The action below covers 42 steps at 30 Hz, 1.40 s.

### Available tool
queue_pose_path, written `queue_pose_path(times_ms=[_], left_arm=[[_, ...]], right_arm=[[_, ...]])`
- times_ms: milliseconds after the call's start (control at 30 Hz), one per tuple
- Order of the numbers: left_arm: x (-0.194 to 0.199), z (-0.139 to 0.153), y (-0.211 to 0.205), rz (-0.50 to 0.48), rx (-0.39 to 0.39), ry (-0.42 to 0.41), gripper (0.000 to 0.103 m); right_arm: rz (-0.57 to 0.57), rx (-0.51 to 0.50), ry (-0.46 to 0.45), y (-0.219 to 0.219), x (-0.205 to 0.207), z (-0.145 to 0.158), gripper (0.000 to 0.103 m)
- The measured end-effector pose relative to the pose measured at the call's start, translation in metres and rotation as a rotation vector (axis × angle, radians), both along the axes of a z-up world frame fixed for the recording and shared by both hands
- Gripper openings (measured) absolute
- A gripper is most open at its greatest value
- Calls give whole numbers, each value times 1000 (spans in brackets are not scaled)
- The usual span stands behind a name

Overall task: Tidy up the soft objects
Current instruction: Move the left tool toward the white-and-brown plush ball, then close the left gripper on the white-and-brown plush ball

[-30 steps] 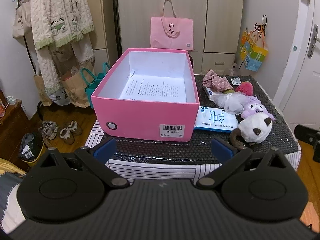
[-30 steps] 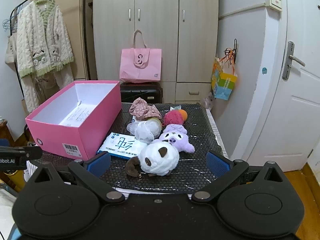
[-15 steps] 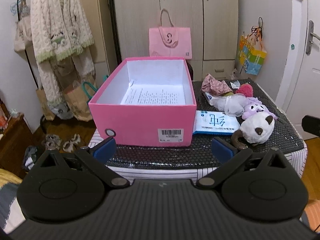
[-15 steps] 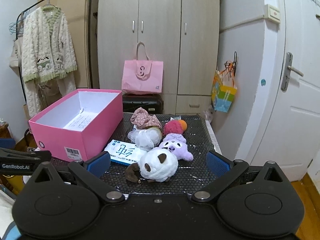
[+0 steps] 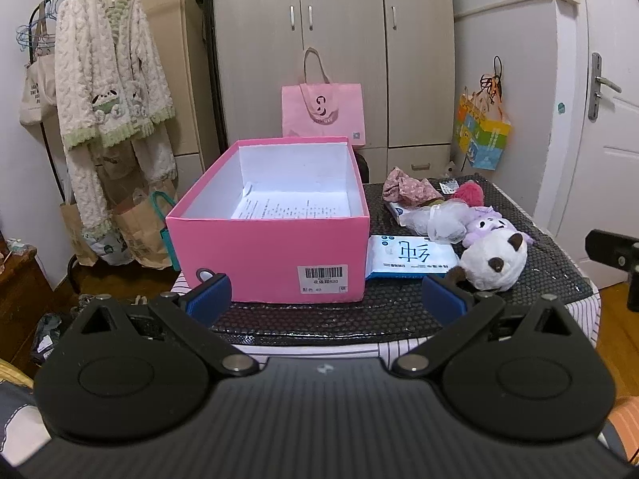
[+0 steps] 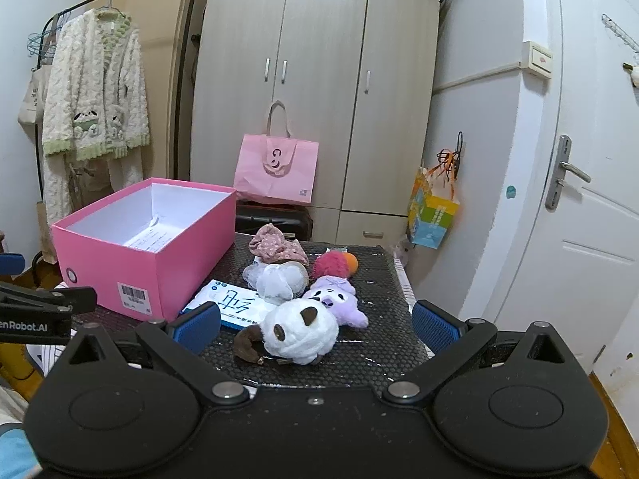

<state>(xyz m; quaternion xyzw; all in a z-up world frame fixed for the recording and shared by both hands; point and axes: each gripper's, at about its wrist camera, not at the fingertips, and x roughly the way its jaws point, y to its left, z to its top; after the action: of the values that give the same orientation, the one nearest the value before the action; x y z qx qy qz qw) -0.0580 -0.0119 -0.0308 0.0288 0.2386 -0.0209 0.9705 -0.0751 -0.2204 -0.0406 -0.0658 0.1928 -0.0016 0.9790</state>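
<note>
panda plush (image 6: 301, 331) between right tongs (image 6: 315, 323) (spread)

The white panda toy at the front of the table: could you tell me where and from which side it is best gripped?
Probably grip the white panda toy across its round body, from above and the near edge. It lies nearest the open right gripper, while the purple toy crowds its far side.
</note>
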Motion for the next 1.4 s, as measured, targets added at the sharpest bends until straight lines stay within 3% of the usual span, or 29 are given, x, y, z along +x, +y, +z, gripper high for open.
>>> queue_pose_path(times_ms=[467,633,767,1000,1267,1400], left_arm=[[4,-3,-10,-12,24,-3,103],[18,-5,-18,-58,49,45,103],[35,1,-20,-86,43,64,103],[70,-1,-38,-175,45,98,103],[103,-20,-65,-367,-75,150,103],[119,-30,-83,-421,-81,154,101]], right_arm=[[-13,88,-36,-19,-2,1,103],[110,114,9,-27,9,6,103],[137,76,22,-32,25,4,103],[110,-70,83,-29,67,-38,103],[180,0,164,-38,105,-78,103],[202,4,165,-43,119,-94,103]])
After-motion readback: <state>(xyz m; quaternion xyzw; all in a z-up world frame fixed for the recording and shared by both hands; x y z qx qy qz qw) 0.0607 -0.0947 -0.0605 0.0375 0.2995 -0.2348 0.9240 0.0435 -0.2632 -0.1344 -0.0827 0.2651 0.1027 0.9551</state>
